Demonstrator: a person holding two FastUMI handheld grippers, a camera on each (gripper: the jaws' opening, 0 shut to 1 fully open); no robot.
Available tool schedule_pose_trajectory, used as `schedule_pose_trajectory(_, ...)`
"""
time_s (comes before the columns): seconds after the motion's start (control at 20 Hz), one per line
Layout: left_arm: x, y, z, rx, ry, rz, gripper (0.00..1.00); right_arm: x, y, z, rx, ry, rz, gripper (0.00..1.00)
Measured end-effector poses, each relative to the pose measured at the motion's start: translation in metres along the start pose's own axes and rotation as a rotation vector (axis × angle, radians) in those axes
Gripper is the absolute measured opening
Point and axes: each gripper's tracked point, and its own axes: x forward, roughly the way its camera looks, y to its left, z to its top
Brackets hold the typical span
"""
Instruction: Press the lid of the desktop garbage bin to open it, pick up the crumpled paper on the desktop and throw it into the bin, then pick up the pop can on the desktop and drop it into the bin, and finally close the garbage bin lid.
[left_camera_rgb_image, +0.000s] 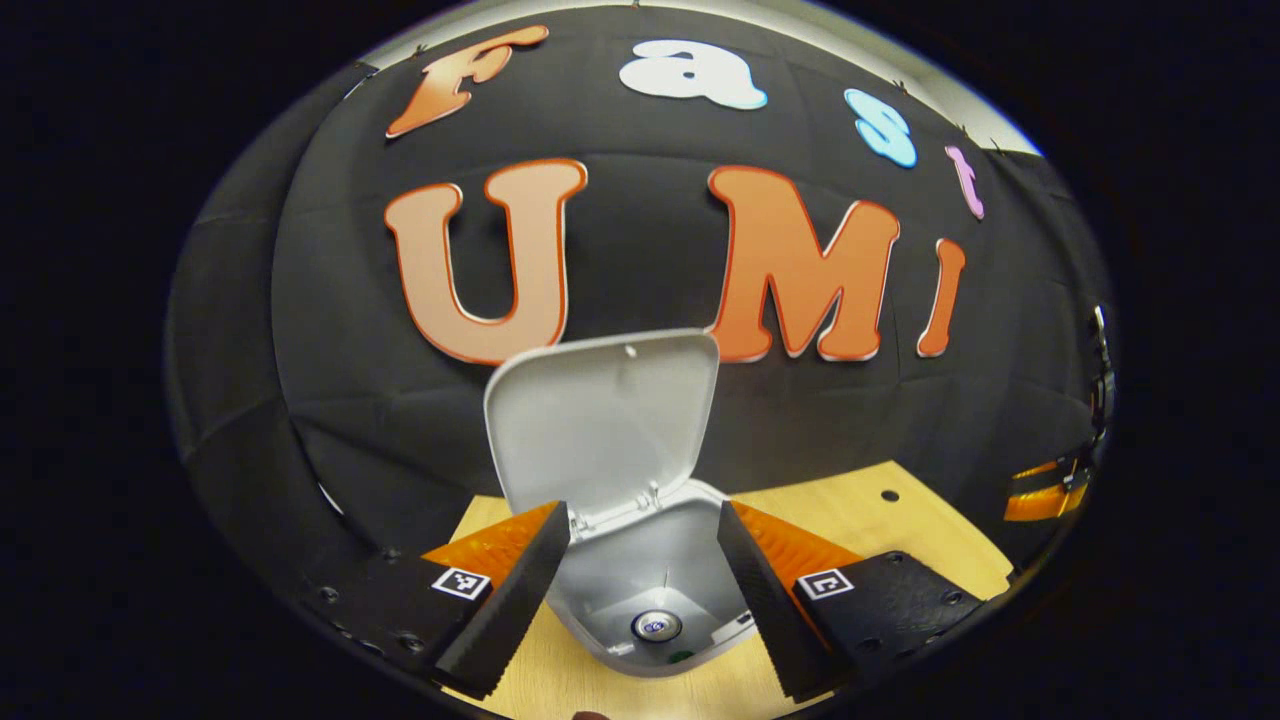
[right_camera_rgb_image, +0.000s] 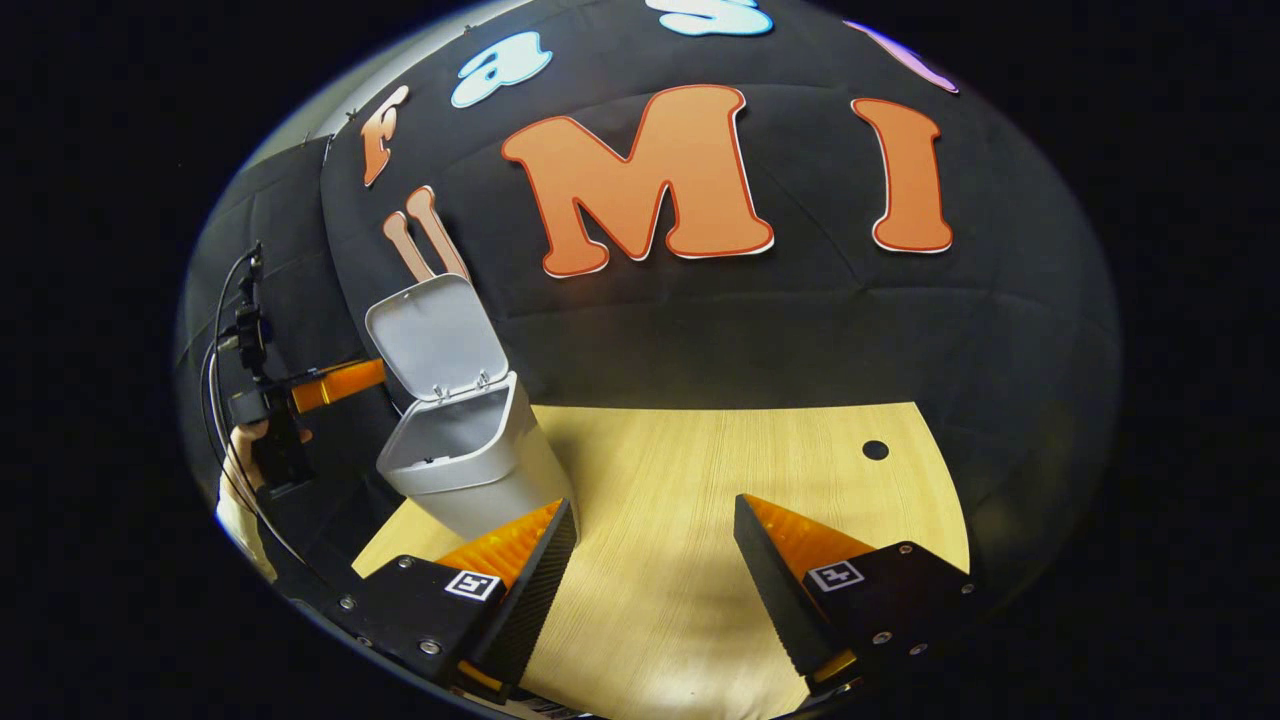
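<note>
The white desktop bin stands directly below my left gripper, its lid swung up and standing open. Deep inside lies the pop can, its silver top facing up, with a pale scrap beside it that may be the crumpled paper. My left gripper is open, its fingers straddling the bin's mouth with nothing between them. In the right gripper view the bin stands at the left with its lid up. My right gripper is open over bare wood, to the right of the bin.
The light wooden table has a small dark hole near its far right. A hand holds the left gripper at the far left, with cables behind it. The right gripper peeks in at the right edge.
</note>
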Motion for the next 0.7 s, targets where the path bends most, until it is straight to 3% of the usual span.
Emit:
schedule_pose_trajectory(0.3, 0.019, 0.040, 0.078, 0.006, -0.034, 0.036, 0.94, -0.008, 0.008, 0.004, -0.013, -0.014, 0.013, 0.96)
schedule_pose_trajectory(0.55, 0.052, 0.051, 0.135, -0.104, -0.003, -0.039, 0.94, -0.014, 0.005, 0.011, -0.009, -0.034, 0.006, 0.96)
schedule_pose_trajectory(0.7, 0.080, 0.062, 0.148, -0.074, 0.047, -0.020, 0.94, -0.014, 0.005, 0.012, -0.004, -0.040, 0.005, 0.96)
